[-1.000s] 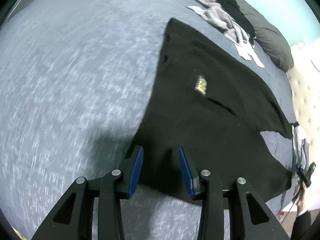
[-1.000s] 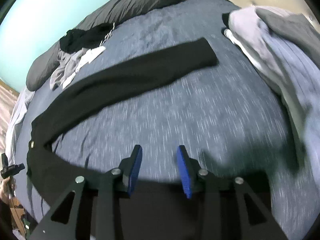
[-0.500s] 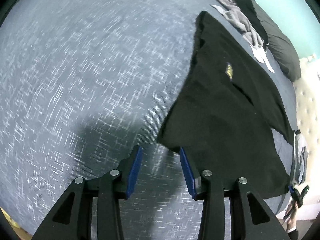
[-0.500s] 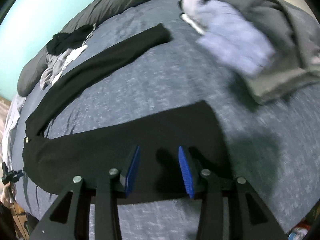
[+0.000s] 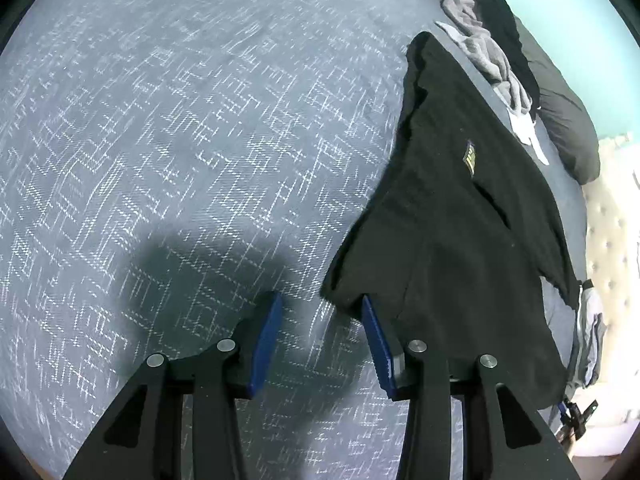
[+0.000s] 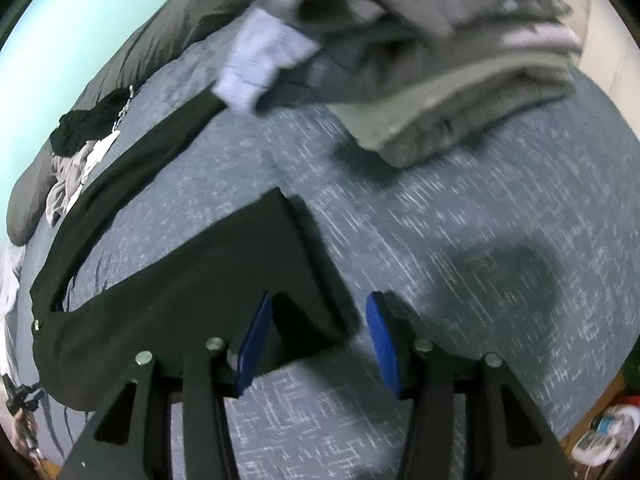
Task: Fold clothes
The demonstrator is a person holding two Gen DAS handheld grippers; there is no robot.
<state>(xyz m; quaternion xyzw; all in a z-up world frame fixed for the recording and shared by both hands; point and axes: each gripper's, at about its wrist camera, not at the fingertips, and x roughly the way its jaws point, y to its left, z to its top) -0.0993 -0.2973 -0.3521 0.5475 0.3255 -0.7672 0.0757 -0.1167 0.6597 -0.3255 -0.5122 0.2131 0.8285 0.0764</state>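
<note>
Since the earlier frames both my hands had swung off the middle of the black garment (image 5: 460,240) to its outer corners, and my right gripper (image 6: 316,336) had just been opening its jaws, with one corner of the cloth lying loose between them, not pinched. My left gripper (image 5: 320,336) stood partly open over bare bedspread (image 5: 180,140), its right pad at the garment's near corner. Folded grey clothes (image 6: 440,80) sat stacked toward the bed's far edge.
</note>
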